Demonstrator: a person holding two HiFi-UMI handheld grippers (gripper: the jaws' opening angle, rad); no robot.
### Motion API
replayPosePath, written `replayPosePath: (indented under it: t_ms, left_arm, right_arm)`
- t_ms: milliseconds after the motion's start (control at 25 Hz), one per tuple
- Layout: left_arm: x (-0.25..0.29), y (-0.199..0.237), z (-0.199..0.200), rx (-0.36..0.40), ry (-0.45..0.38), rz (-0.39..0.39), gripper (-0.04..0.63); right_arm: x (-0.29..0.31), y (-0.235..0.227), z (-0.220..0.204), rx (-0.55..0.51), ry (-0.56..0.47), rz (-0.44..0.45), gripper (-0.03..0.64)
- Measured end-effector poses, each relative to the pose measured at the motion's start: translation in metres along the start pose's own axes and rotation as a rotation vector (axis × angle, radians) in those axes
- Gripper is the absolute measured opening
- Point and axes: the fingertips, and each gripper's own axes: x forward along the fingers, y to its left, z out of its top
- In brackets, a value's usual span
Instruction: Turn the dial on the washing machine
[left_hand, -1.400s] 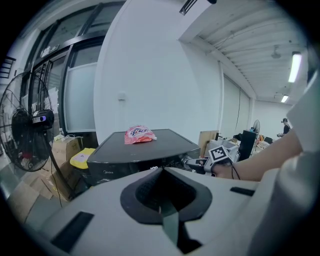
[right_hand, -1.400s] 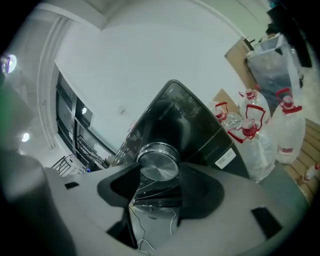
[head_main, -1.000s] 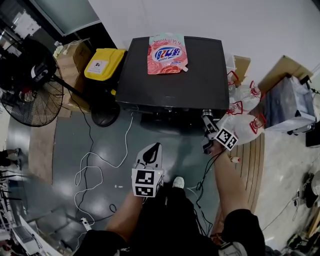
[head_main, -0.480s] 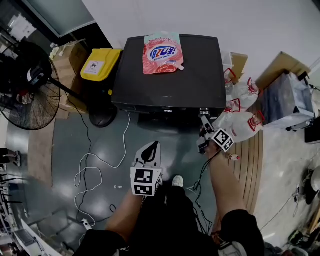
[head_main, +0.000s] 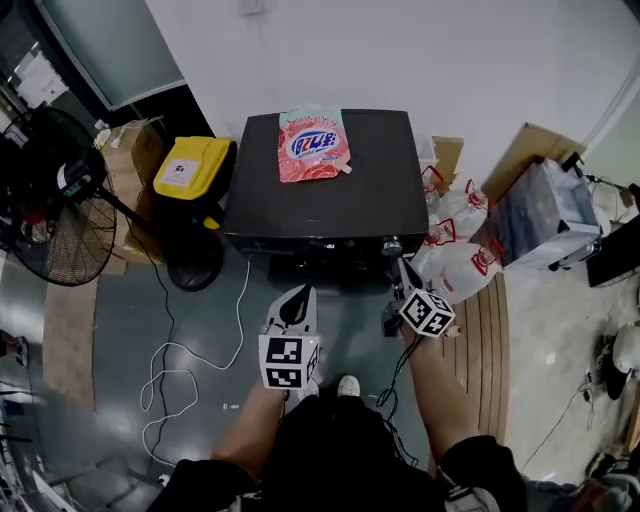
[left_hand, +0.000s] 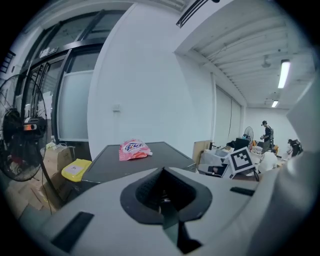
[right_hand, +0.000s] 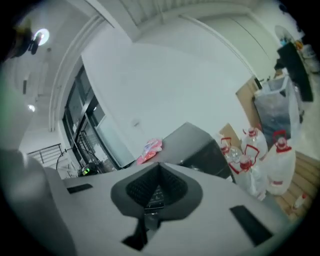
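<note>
Dial (head_main: 391, 246) on the washing machine (head_main: 330, 190) tiny, its markings illegible; fan (head_main: 50, 215) partly beyond the left edge

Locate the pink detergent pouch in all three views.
Head view: pink detergent pouch upper centre, on the washing machine top.
Left gripper view: pouch left of centre, mid-height.
Right gripper view: pouch just left of centre, mid-height.
Shared landmark: the black washing machine under it.
</note>
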Motion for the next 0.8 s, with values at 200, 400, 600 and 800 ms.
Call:
replayPosePath:
  t_ms: [200,400,600,800]
  left_arm:
    - [-0.016,0.002,0.024,0.012,-0.061,-0.031,0.012]
    - [-0.037,0.006,0.036,0.02,-0.101,-0.051,0.012]
    - [-0.05,0.025,0.043,0.02,-0.141,-0.033,0.012]
    - [-0.058,0.038,0.054,0.025,-0.166,-0.021,0.012]
  right_arm:
    - [-0.045,0.079,0.055,-0.268,-0.125,0.014,-0.002]
    - [-0.093,0.138,0.085,-0.474,-0.239,-0.064,-0.002]
    - [-0.123,0.169,0.08,-0.585,-0.287,-0.104,0.0]
    - [-0.127,0.173,0.084,-0.561,-0.305,-0.129,0.0]
